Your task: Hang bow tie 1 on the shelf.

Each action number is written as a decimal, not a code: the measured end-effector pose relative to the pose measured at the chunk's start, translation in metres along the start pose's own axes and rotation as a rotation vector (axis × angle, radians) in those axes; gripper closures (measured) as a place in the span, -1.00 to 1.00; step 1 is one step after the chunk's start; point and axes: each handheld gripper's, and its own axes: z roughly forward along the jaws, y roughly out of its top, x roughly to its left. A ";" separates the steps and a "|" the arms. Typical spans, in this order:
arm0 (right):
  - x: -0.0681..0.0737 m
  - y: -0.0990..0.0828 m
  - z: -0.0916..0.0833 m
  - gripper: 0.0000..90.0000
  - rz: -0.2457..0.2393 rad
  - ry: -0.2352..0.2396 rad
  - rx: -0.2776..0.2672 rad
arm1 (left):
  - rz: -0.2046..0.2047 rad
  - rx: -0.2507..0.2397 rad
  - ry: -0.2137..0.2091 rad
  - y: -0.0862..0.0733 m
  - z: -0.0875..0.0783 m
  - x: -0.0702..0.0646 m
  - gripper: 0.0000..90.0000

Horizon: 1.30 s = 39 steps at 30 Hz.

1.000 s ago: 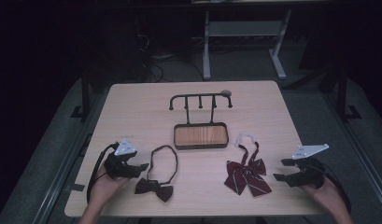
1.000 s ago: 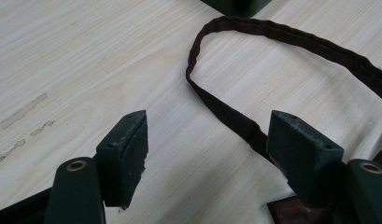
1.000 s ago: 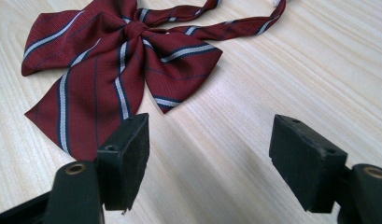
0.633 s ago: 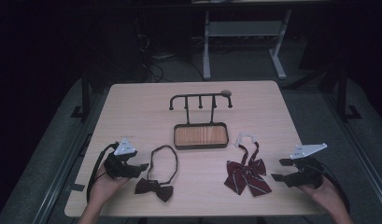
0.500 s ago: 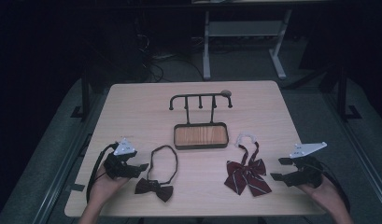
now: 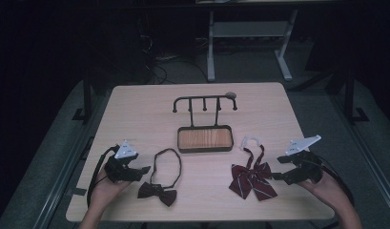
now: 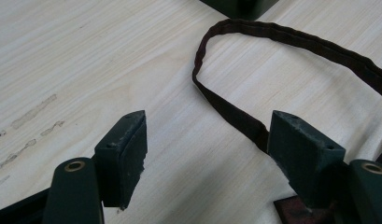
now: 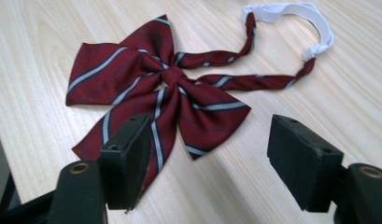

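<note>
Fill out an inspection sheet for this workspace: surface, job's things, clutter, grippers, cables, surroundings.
Surface: light wooden table, faint scuff marks seen in the left gripper view.
Job's things: dark bow tie with looped strap at left; striped red bow tie with white elastic band at right; hook rack standing on a wooden tray at centre.
Clutter: nothing seen.
Grippers: left gripper and right gripper both open, holding nothing.
Cables: black cable trails from left gripper.
Surroundings: dark room, white desk frame behind.

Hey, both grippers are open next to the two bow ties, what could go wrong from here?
The dark bow tie has a thin strap loop lying flat; the left gripper might slide over it. The striped bow tie is floppy, so the right gripper may pinch one layer and leave its white band trailing, perhaps snagging the hook rack.
</note>
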 end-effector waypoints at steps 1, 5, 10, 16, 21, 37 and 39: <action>0.000 0.002 0.000 -0.31 -0.004 0.005 0.006 | 0.001 -0.002 0.000 0.000 0.000 0.000 -0.35; 0.003 0.015 0.001 -0.29 -0.040 -0.005 0.040 | -0.001 -0.007 0.002 0.000 -0.001 -0.001 -0.36; 0.002 0.029 0.009 -0.27 -0.063 0.012 0.065 | 0.003 -0.008 0.001 0.001 -0.001 0.000 -0.36; -0.003 0.044 0.019 -0.25 -0.092 0.023 0.104 | 0.003 -0.003 0.000 0.000 0.000 0.000 -0.36; -0.009 0.059 0.021 -0.21 -0.089 0.037 0.120 | -0.003 -0.008 -0.001 0.000 -0.001 0.000 -0.36; -0.038 0.079 0.043 -0.04 -0.045 0.038 0.218 | -0.005 -0.008 -0.004 0.000 0.000 0.000 -0.36; -0.041 0.081 0.046 -0.03 -0.038 0.035 0.229 | -0.005 -0.009 -0.004 0.000 0.000 0.000 -0.36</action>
